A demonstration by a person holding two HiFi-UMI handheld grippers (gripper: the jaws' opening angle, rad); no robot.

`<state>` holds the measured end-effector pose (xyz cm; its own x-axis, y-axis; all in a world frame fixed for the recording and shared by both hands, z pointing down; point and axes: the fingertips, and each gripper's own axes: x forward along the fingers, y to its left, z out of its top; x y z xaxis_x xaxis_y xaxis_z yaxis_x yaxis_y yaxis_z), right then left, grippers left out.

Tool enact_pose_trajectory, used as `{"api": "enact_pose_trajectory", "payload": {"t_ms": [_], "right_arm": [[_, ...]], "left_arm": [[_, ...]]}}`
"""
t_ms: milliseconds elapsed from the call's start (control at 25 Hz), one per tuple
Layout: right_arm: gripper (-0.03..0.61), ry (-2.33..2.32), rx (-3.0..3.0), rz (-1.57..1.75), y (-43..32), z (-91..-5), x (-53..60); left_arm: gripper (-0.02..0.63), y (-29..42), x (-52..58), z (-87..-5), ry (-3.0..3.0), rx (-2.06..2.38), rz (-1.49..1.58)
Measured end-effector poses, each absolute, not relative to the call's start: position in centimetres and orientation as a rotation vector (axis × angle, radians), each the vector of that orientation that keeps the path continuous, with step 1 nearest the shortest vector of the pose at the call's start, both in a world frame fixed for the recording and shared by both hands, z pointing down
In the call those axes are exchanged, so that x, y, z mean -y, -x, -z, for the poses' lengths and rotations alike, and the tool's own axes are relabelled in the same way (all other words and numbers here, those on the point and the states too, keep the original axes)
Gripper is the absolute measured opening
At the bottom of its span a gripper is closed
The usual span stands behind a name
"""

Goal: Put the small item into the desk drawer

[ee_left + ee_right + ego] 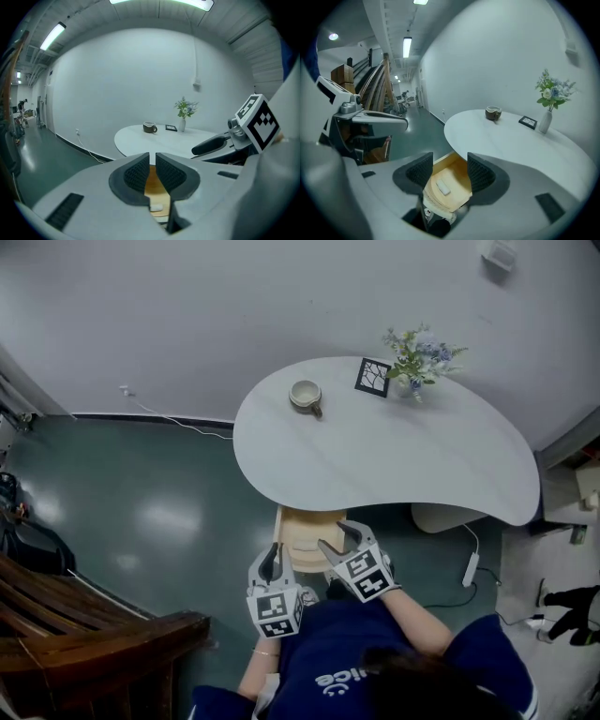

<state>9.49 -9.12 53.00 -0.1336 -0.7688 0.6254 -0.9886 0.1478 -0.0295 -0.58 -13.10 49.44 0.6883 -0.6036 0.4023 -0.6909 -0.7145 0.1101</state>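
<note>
Already inside drawer (pixel 305 526), small item (pixel 443 188), below right hand-held gripper (pixel 449 166) gaping empty, left hand-held gripper (pixel 152 159) nearly closed.

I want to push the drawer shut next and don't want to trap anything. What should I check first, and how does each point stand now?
1. Small white item lies inside the drawer: ok.
2. Item clear of the drawer's walls: ok, it lies mid-floor.
3. Right gripper empty: ok, jaws apart, nothing between them.
4. Left gripper empty: ok, jaws nearly together, nothing between them.
5. Drawer shut: not ok, it stands pulled out from under the table.
6. Way clear in front of the drawer: cannot tell.
</note>
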Motion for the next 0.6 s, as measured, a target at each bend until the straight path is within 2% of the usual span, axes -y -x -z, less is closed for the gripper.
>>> {"api": "enact_pose_trajectory", "payload": {"t_ms": [600], "right_arm": [[0.218,-2.02,1.9,-0.476,-14.2,-48.1,6.1]], "left_arm": [[0.043,-2.0,12.3,-47.1,-2.745,0.963,-0.421]]}}
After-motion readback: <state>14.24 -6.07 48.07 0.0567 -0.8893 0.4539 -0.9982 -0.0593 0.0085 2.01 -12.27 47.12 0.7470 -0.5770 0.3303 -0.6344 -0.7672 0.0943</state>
